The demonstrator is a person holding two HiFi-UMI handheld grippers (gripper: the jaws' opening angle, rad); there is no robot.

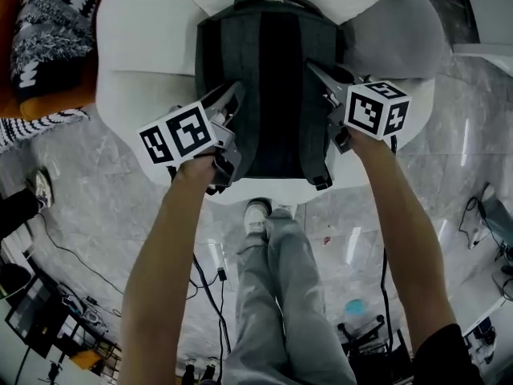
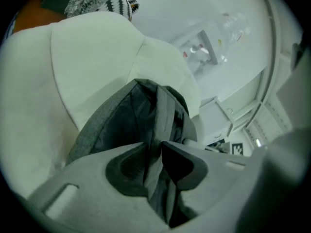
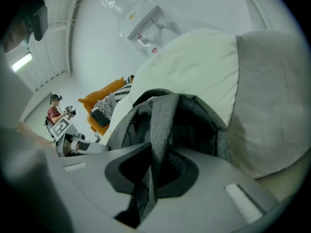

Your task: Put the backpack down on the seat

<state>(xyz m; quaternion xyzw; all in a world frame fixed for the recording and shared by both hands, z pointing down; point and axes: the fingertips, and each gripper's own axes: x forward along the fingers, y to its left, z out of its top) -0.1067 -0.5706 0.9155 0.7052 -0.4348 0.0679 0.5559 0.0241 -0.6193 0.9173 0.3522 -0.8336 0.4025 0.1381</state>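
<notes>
Well, head view: backpack (image 1: 268, 87) sat on the seat (image 1: 144, 54), L gripper (image 1: 231, 101) & R gripper (image 1: 321, 79) at its sides. L gripper view: jaws were loose, left strap (image 2: 164, 113) btw them. R gripper view: jaws pinched the right strap (image 3: 163, 120) tight.

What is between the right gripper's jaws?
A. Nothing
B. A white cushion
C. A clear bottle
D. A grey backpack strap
D: the right gripper view shows the right gripper shut on the grey strap of the backpack.
</notes>
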